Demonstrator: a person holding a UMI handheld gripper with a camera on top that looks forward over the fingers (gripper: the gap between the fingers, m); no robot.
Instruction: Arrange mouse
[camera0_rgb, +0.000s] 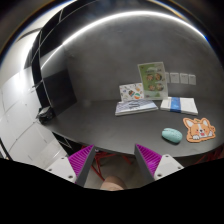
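A pale green mouse lies on the dark table, just left of an orange mouse pad with a dog picture. My gripper is open and empty, its two magenta pads spread wide, with only a fingertip of the person's hand showing between them. The mouse is well ahead of the fingers and off to the right of them.
A stack of papers and a picture book lie at the table's middle, with a green card standing behind. A blue and white booklet lies right of them. A dark monitor stands at the left by the wall.
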